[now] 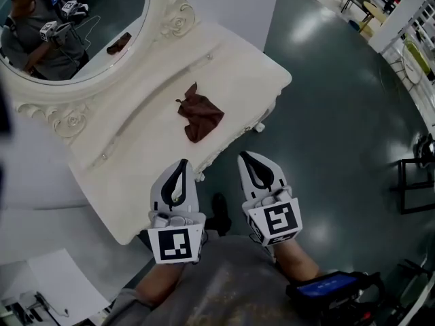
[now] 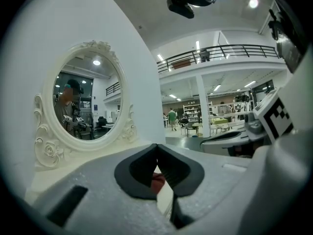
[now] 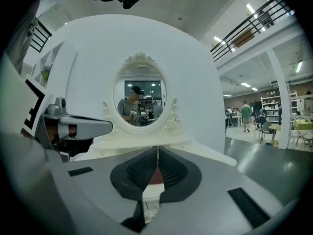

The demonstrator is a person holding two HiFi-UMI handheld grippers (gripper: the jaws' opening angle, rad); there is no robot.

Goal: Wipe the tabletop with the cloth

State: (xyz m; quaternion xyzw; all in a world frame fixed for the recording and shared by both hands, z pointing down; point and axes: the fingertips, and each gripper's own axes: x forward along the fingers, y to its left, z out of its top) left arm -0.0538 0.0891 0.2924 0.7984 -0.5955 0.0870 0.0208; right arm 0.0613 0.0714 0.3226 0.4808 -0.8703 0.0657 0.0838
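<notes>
A crumpled brown cloth (image 1: 199,116) lies on the white dressing table (image 1: 136,161), near its front edge. Both grippers hover short of the table's front edge, apart from the cloth. My left gripper (image 1: 181,163) has its jaws together with nothing in them, its tips over the table's rim. My right gripper (image 1: 243,155) is shut too and empty, just off the table's corner above the floor. In the left gripper view the left gripper (image 2: 156,146) points at the table, and a bit of the cloth (image 2: 157,182) shows below its tips. The right gripper (image 3: 157,149) faces the mirror, with the cloth (image 3: 155,176) low between its jaws.
An ornate oval mirror (image 1: 81,26) stands at the back of the table and reflects the person. Dark glossy floor (image 1: 340,100) spreads to the right. A black metal frame (image 1: 414,185) stands at the far right. A white sheet (image 1: 54,277) lies at lower left.
</notes>
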